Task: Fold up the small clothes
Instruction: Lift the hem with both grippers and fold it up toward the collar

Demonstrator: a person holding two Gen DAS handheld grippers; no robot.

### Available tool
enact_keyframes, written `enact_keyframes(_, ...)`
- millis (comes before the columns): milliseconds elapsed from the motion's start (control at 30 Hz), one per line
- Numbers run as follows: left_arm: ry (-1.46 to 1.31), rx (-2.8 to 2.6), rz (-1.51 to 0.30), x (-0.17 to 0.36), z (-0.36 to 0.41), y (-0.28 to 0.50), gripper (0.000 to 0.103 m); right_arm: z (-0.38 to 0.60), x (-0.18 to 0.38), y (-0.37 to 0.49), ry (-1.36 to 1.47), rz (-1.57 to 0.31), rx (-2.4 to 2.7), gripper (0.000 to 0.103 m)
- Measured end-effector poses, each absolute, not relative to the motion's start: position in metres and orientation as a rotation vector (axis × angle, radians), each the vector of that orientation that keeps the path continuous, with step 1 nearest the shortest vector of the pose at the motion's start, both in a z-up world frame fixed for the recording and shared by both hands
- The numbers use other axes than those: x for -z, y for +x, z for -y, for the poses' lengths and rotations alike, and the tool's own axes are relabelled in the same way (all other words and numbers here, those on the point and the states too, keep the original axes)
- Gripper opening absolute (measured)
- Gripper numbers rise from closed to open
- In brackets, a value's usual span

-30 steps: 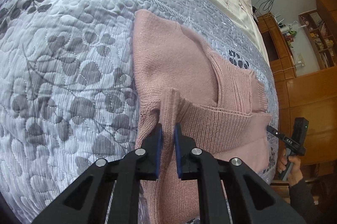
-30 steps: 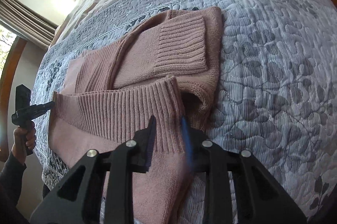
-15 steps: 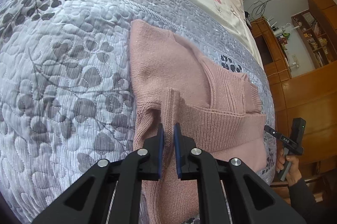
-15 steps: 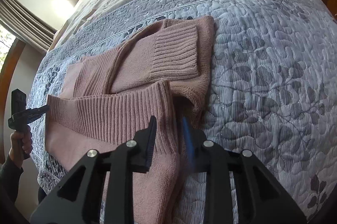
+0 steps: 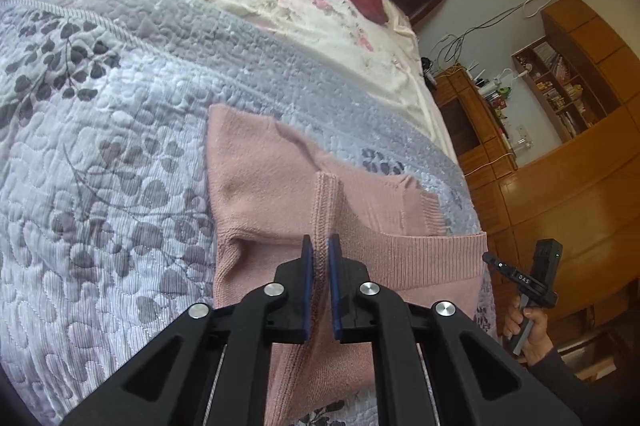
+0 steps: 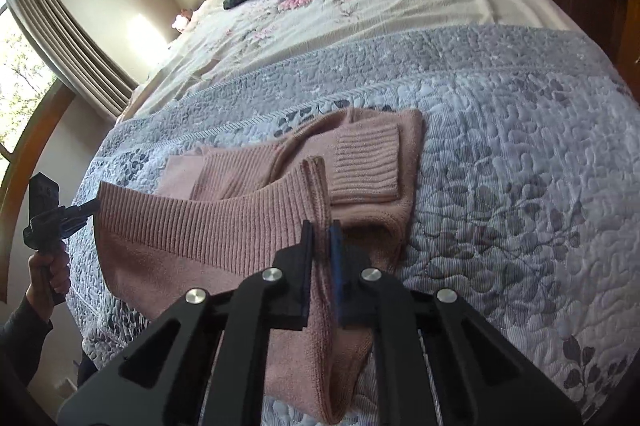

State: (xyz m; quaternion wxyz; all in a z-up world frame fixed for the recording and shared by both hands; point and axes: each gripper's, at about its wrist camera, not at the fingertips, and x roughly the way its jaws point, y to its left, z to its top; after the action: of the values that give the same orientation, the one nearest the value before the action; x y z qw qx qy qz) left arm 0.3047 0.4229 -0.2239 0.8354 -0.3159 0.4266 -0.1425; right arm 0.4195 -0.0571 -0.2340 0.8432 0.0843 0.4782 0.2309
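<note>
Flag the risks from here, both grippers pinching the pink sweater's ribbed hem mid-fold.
1. The left gripper and right gripper each hold only a thin bit of the pink sweater's hem; it may slip out mid-carry.
2. The folded sleeve cuff lies loose on top and could shift if the hem drags over it.
3. The sweater sits near the quilt edge; slack could slide off.

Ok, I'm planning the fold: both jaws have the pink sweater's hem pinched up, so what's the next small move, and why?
Probably carry the hem forward, toward the folded sleeves, then lower it. The left gripper and right gripper are each shut on the pink sweater at its ribbed bottom edge, lifted off the grey quilt, while the cuffs already lie flat across the body.
</note>
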Motion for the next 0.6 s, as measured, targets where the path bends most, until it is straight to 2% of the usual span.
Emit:
enact_keyframes(233,-0.649,0.282,-0.874,0.2,-0.438,0.355,0.007,0.06,0.199,0.461,0.209,-0.94,-0.466,0.007)
enact_keyframes(600,-0.617,0.226,-0.999,0.241,-0.44,0.449,0.006,0.042,0.238,0.552,0.246,-1.049,-0.399,0.005)
